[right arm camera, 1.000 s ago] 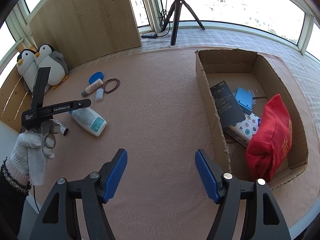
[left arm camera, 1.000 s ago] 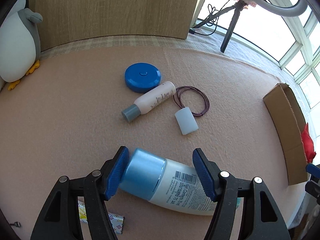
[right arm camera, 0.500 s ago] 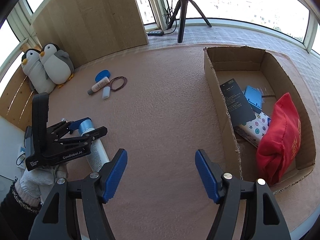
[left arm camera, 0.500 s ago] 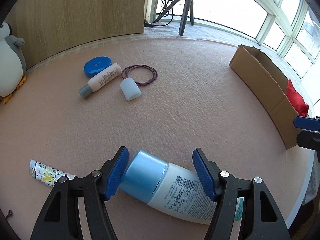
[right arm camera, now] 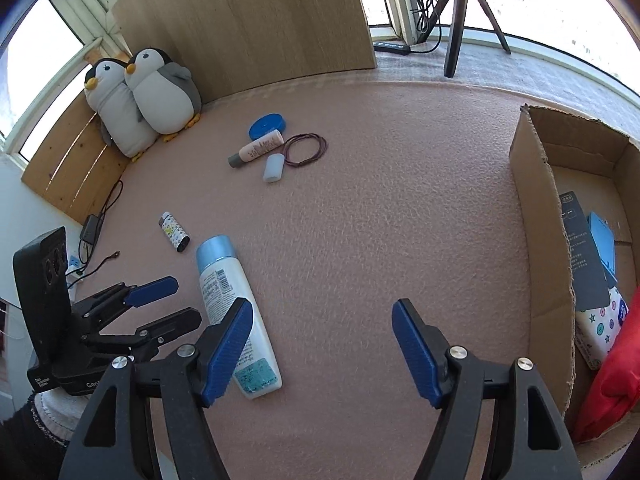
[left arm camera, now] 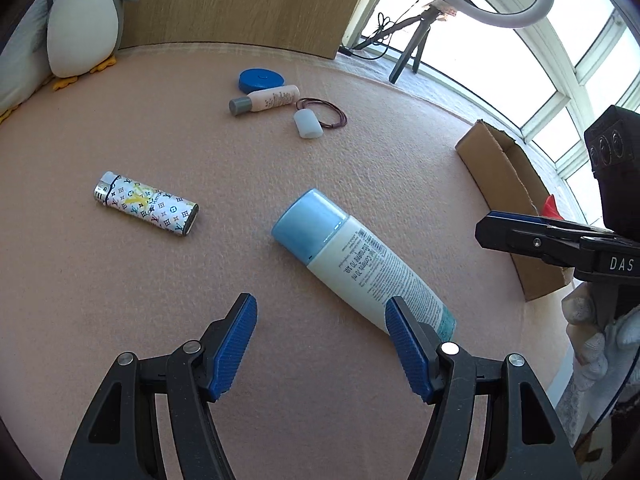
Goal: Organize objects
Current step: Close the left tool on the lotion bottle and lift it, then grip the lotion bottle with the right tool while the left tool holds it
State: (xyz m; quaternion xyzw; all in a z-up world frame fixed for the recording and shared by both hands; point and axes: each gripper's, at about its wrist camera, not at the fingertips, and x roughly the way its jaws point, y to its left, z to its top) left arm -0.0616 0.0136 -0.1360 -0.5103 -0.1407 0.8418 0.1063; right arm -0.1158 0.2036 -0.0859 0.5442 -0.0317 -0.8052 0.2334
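A white bottle with a light blue cap [left arm camera: 352, 264] lies on the pink mat, also in the right wrist view [right arm camera: 236, 312]. My left gripper [left arm camera: 324, 340] is open and empty, drawn back just short of the bottle, whose base end lies by my right finger. My right gripper [right arm camera: 322, 348] is open and empty, over the mat between the bottle and the cardboard box [right arm camera: 536, 248]. A patterned lighter [left arm camera: 146, 209] lies left of the bottle. Farther off lie a blue round lid [left arm camera: 261, 79], a small pink bottle [left arm camera: 266, 99], a white cap [left arm camera: 307, 123] and a purple hair tie [left arm camera: 326, 112].
The box holds a dark booklet [right arm camera: 580, 252], a blue item [right arm camera: 602, 240], a patterned pouch [right arm camera: 604, 324] and a red bag [right arm camera: 612, 384]. Two plush penguins [right arm camera: 140, 96] lean on a wooden panel at the back left. A tripod [right arm camera: 460, 12] stands at the window.
My left gripper held the bottle half a second ago; now it has let go and pulled back, and the bottle lies nearer the box. My right gripper has moved left toward the bottle.
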